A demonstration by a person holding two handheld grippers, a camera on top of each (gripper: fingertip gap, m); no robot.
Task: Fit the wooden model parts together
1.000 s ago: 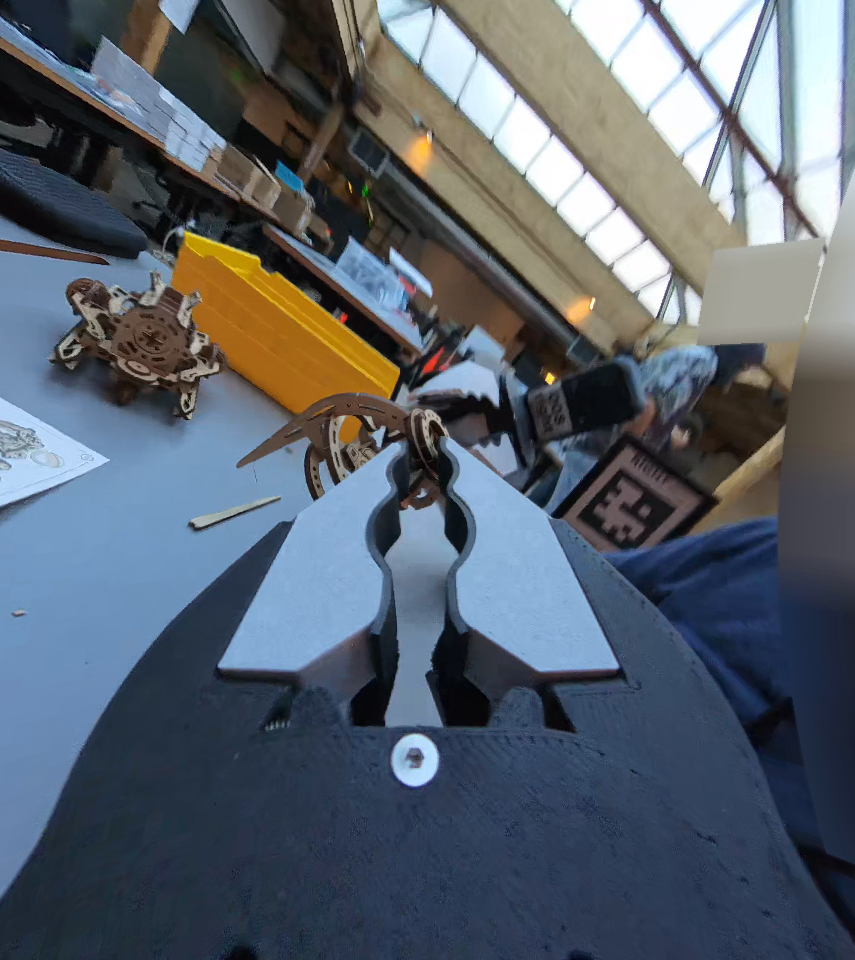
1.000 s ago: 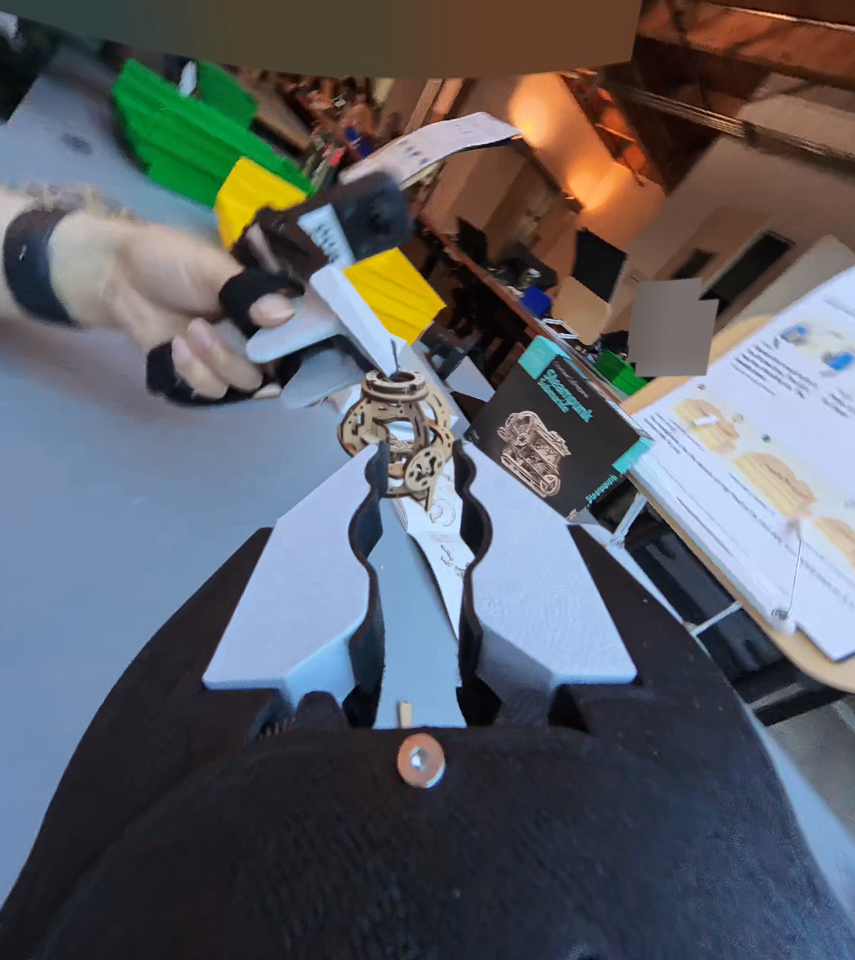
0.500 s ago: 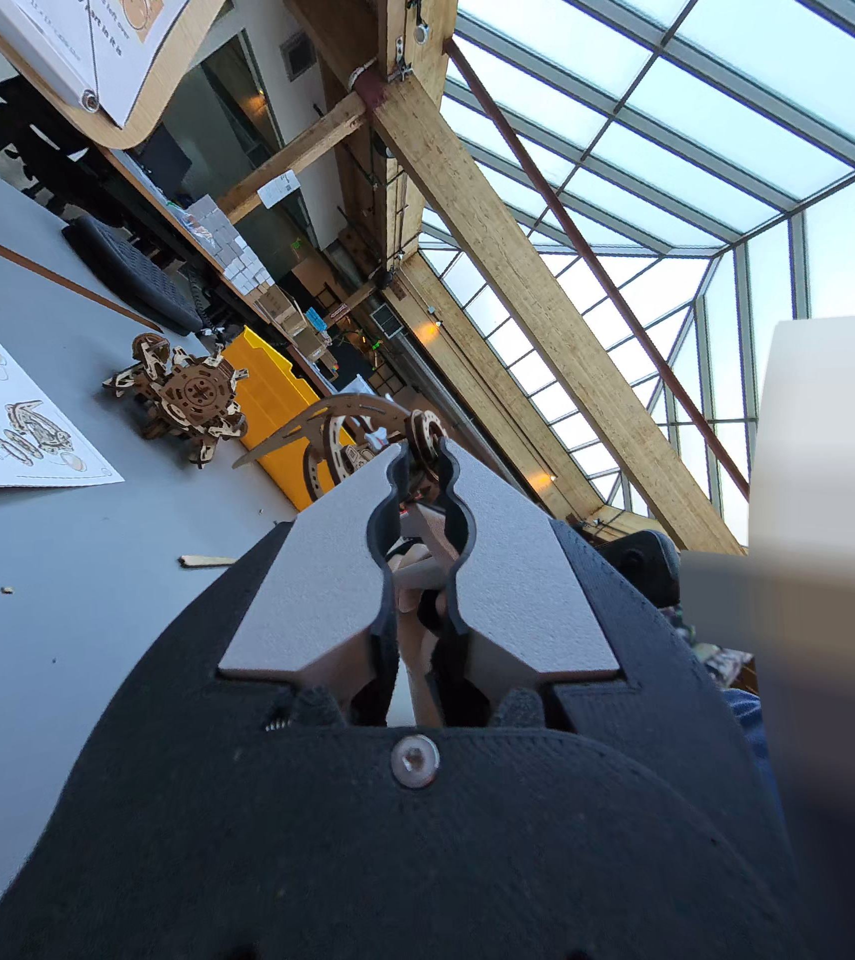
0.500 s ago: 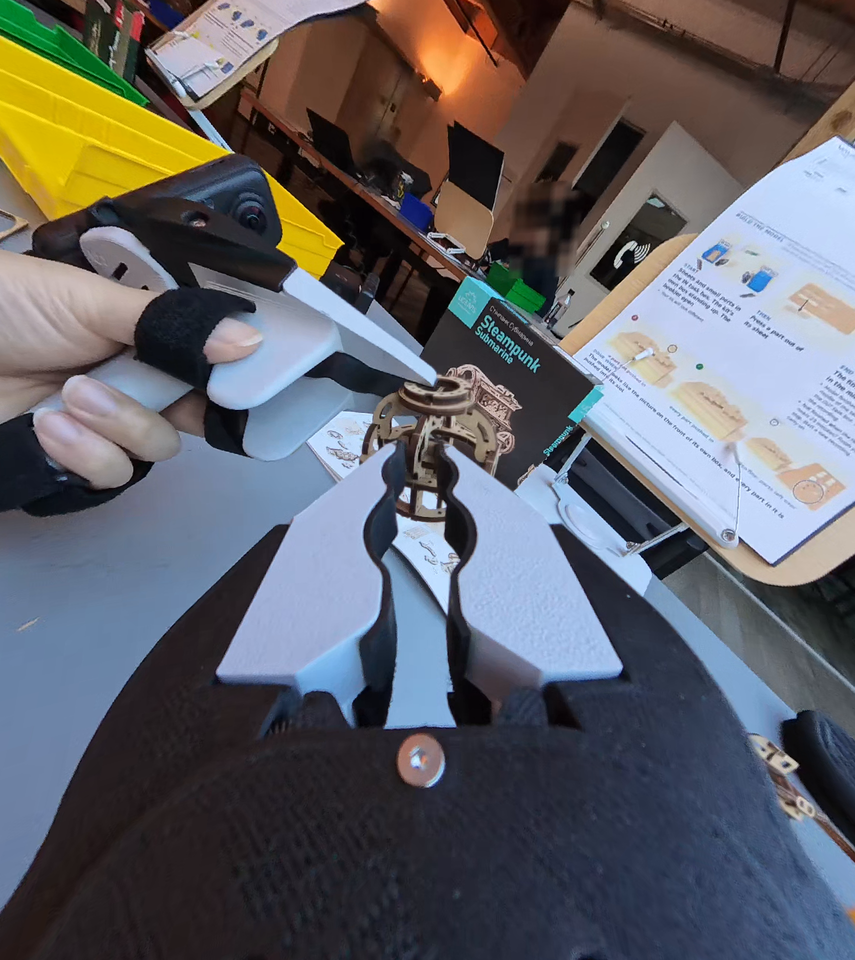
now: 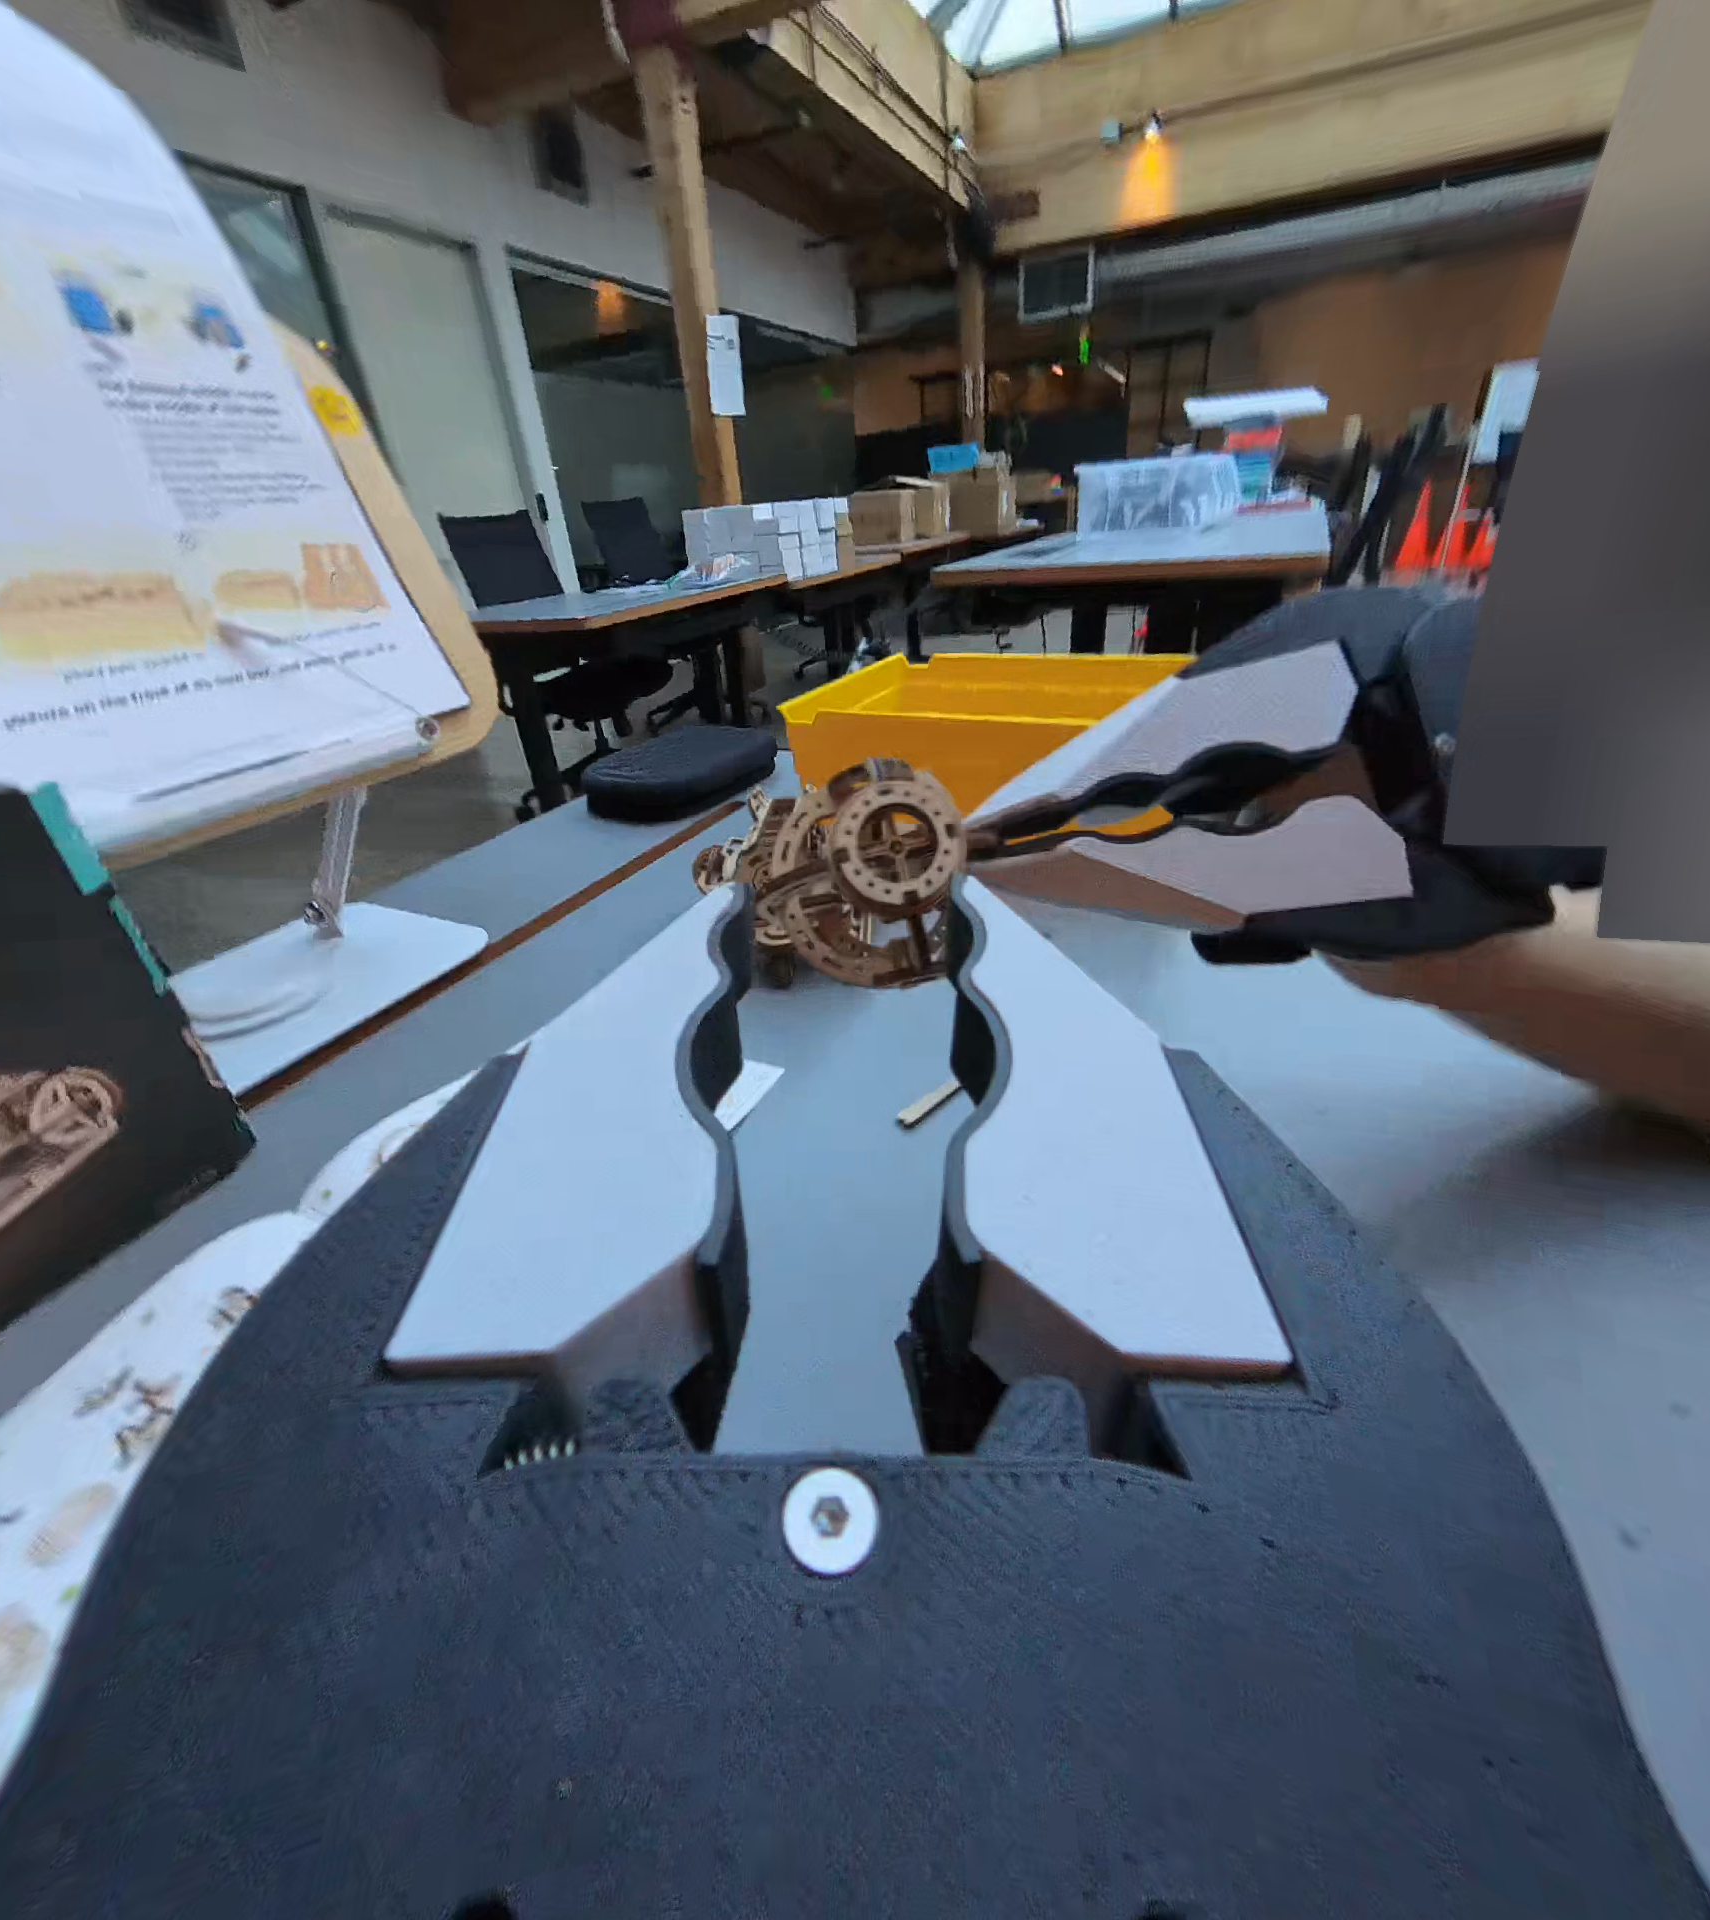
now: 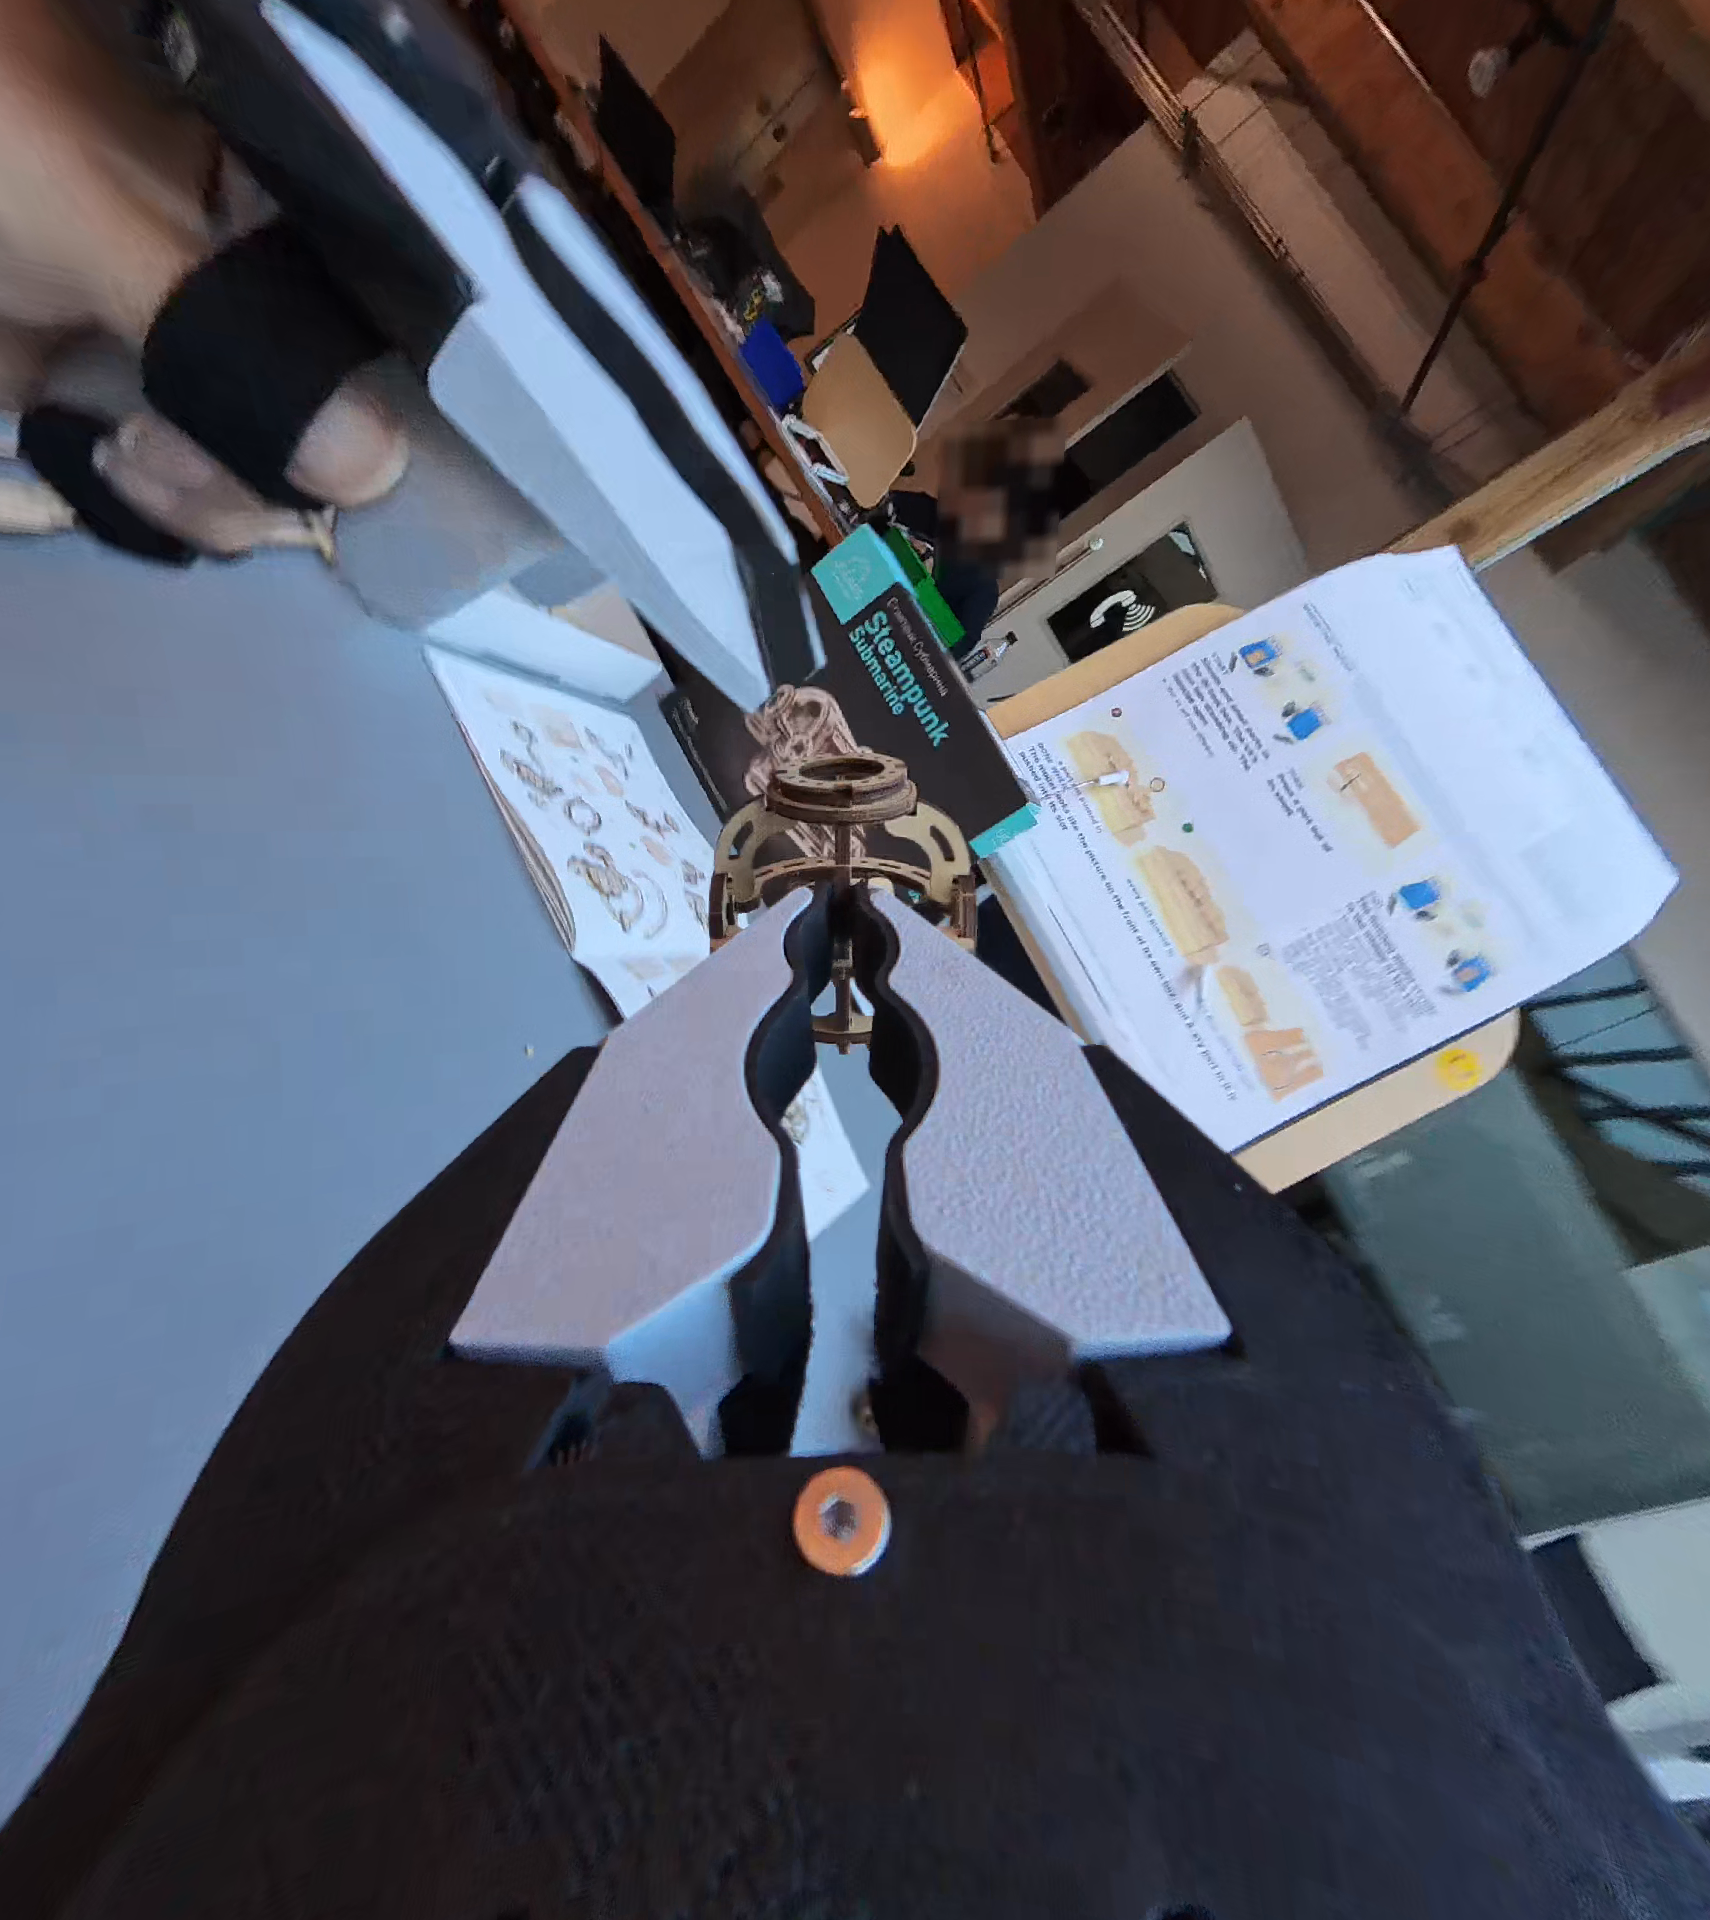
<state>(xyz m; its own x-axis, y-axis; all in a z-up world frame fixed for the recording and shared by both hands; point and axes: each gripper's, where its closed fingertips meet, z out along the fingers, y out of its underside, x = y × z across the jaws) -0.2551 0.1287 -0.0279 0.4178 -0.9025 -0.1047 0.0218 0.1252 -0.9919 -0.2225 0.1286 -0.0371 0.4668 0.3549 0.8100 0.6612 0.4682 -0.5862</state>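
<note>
R claw (image 6: 843,914) pinching wooden model (image 6: 835,831), L claw (image 5: 851,914) spread, empty.

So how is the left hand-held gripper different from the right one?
The left hand-held gripper is open, with a wide gap; the right hand-held gripper is shut. The left one holds nothing; the right one pinches the wooden model part. Both have grey fingers on black bodies.

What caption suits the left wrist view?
Open left gripper faces the round brown wooden gear assembly, held by the closed right gripper, before a yellow plastic bin.
</note>
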